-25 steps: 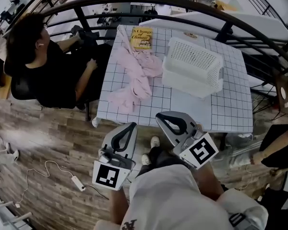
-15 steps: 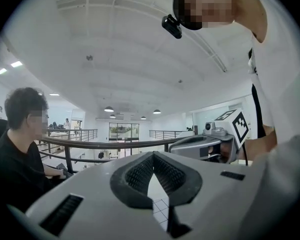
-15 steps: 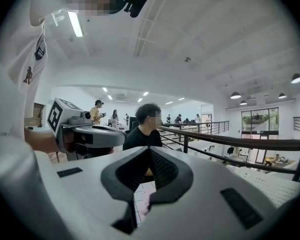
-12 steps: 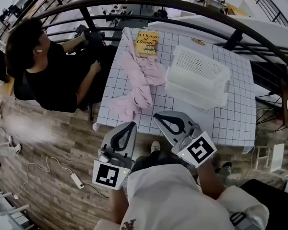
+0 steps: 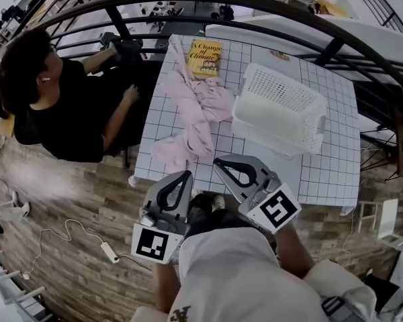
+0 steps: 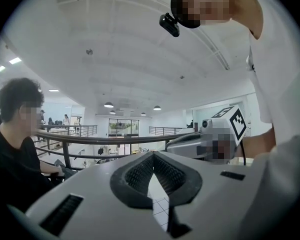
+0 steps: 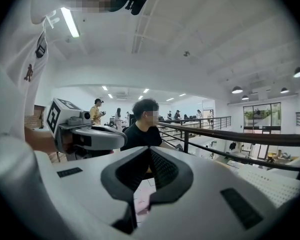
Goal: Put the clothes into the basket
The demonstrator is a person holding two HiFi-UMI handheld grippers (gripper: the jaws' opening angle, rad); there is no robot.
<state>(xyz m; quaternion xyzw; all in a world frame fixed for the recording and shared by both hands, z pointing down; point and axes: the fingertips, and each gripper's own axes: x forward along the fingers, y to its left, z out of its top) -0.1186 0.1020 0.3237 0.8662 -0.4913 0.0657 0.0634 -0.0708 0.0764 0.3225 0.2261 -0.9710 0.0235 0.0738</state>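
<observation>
A pile of pink clothes (image 5: 196, 109) lies along the left half of the white gridded table (image 5: 322, 173). The white perforated basket (image 5: 279, 109) stands to their right, empty as far as I can see. My left gripper (image 5: 185, 174) is shut and empty, its tip at the table's near edge below the clothes. My right gripper (image 5: 219, 161) is also shut and empty, just over the near edge in front of the basket. In the right gripper view a bit of pink cloth (image 7: 141, 200) shows under the jaws and the basket (image 7: 272, 181) sits at the right.
A yellow book (image 5: 205, 57) lies at the table's far end beside the clothes. A seated person in black (image 5: 60, 109) is close to the table's left side. A curved black railing (image 5: 269, 7) runs behind the table. A cable (image 5: 87, 240) trails on the wooden floor.
Both grippers have come closer to the table, and their tips now reach its near edge. Both stay shut. The clothes and basket have not moved.
</observation>
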